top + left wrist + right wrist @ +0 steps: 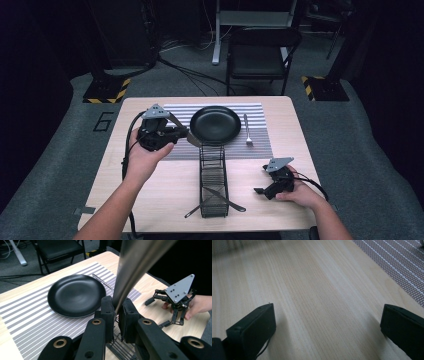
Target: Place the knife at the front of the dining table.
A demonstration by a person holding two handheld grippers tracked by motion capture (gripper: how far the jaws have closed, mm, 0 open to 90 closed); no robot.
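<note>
1. Black jaws of my left gripper [117, 315] are clenched on a knife [135, 267], its blade rising beside the plate [76, 295].
2. Steel: stiff, light, slippery; I judge the grip safest low on the flat handle.
3. My right gripper [264, 190] rests released on the table [312, 290], beside the wire basket [213, 180].

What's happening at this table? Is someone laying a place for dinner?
It looks that way. A person holds a claw in each hand. The left claw is shut on a piece of cutlery, likely a knife, and holds it beside the black plate on the striped placemat. A fork already lies to the right of the plate. More cutlery sits in the wire caddy. The right claw rests open and empty on the table.
</note>
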